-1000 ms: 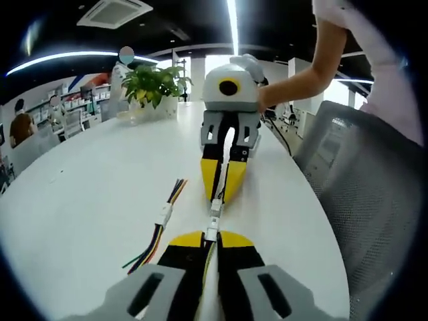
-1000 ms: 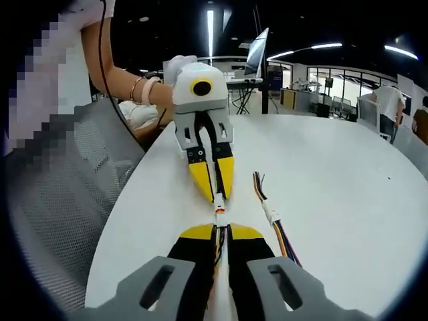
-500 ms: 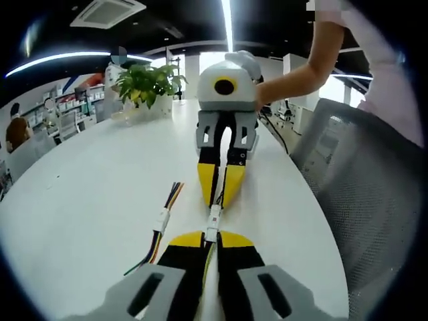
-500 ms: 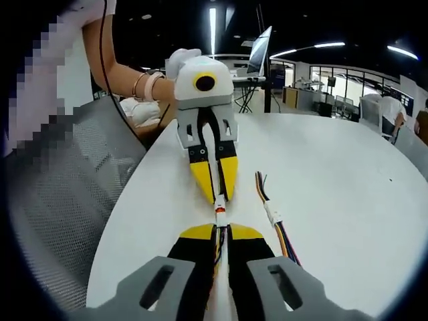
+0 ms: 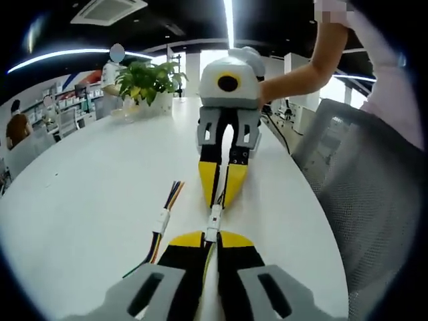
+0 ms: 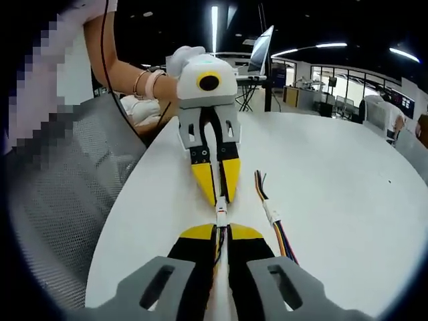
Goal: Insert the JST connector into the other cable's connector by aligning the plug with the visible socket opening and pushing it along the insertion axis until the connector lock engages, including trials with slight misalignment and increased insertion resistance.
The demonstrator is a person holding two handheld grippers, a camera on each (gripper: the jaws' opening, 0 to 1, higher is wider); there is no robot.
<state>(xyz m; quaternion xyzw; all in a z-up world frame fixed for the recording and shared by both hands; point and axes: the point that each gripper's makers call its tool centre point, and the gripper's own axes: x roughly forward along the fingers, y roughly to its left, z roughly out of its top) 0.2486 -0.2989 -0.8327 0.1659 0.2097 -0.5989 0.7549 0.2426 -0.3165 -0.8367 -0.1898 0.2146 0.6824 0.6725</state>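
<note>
Between the two grippers, just above the white table point(image 5: 80, 200), the white connector pair point(image 5: 212, 223) sits on a straight line running tip to tip. In the left gripper view the left gripper point(image 5: 212, 239) is clenched on its cable end, the jaws pressed together with the thin wires running back between them. Facing it, the right gripper point(image 5: 223, 198) is likewise clamped on the other cable, its yellow tips just beyond the connector. In the right gripper view the same line shows from the other side: the right gripper point(image 6: 221, 234) near, the connector pair point(image 6: 221, 215) ahead, the left gripper point(image 6: 218, 194) beyond.

Both grippers lie along one axis, so the push, as I judge it, runs straight along that line, each hand about equally close.

Whether plug and socket are fully seated or the lock has caught is too small to tell. A spare cable point(image 5: 160, 227) with coloured wires lies beside the connector pair, apart from it.
</note>
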